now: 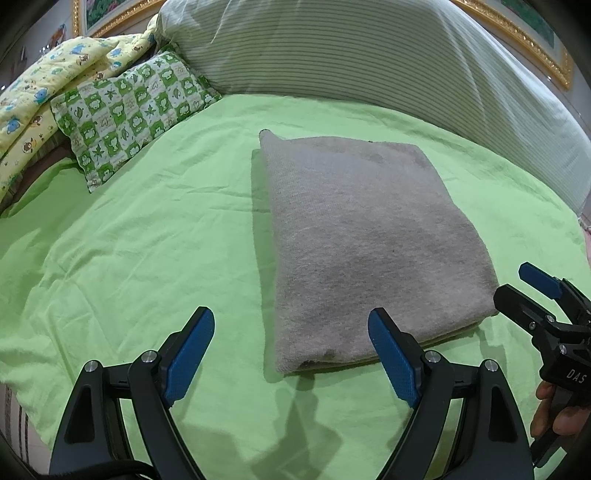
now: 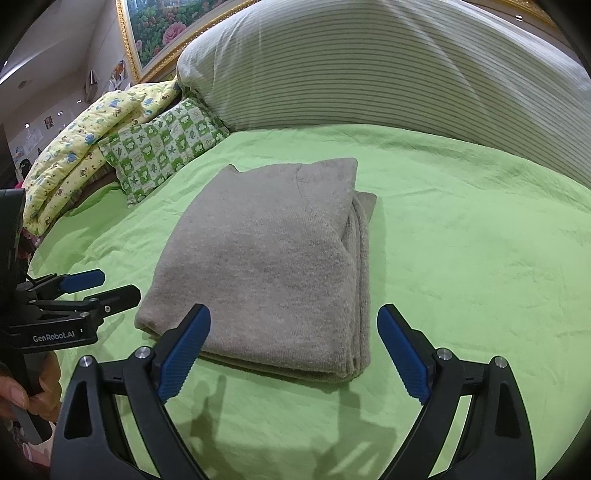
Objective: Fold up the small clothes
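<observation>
Both tools are spread wide with nothing between their blue pads: the left tool (image 1: 291,354) hangs just above the green bed sheet (image 1: 129,240) at the near edge of the folded gray garment (image 1: 362,240), its right finger (image 1: 393,356) crossing in front of the garment's near edge as seen from the left wrist view, its left finger out over bare sheet. From the right wrist view the right tool (image 2: 293,352) likewise hovers at the garment's (image 2: 273,262) near edge, one finger (image 2: 184,349) showing in front of the cloth and the other out over the sheet (image 2: 461,240); whether either finger touches the cloth I cannot tell. That garment lies flat in a neat rectangle in the middle of the bed, its layered edges stacked along the right side. Behind it, a big striped pillow (image 2: 388,66) runs along the head of the bed, and to the left a green checked pillow (image 1: 129,107) leans beside a yellow cartoon-print quilt (image 1: 44,88). A gold-framed flower picture (image 2: 162,29) hangs on the wall behind.
</observation>
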Motion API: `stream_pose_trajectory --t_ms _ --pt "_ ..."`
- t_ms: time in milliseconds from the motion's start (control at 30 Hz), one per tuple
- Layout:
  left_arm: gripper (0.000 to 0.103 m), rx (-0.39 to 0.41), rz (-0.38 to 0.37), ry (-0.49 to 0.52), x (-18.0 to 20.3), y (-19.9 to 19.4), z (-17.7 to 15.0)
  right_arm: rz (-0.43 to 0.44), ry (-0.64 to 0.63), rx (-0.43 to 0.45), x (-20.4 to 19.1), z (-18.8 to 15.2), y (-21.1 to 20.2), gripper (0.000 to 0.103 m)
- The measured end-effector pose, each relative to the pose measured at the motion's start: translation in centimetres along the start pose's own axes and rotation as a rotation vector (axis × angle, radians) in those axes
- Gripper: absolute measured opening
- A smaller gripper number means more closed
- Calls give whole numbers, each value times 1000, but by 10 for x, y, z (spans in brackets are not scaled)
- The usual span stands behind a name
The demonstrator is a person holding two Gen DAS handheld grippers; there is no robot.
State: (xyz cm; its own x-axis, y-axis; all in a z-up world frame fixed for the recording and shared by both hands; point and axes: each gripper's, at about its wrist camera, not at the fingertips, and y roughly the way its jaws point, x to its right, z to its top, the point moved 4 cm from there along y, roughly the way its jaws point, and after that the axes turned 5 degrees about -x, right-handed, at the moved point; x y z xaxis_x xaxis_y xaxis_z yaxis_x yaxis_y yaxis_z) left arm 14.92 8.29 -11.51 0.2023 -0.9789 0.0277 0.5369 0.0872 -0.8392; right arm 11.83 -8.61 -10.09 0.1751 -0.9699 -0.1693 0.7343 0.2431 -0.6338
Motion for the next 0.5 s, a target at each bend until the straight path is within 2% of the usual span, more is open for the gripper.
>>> stream_pose_trajectory --t_ms 500 --pt "86 -12 6 9 -2 7 2 -1 21 -14 8 0 5 92"
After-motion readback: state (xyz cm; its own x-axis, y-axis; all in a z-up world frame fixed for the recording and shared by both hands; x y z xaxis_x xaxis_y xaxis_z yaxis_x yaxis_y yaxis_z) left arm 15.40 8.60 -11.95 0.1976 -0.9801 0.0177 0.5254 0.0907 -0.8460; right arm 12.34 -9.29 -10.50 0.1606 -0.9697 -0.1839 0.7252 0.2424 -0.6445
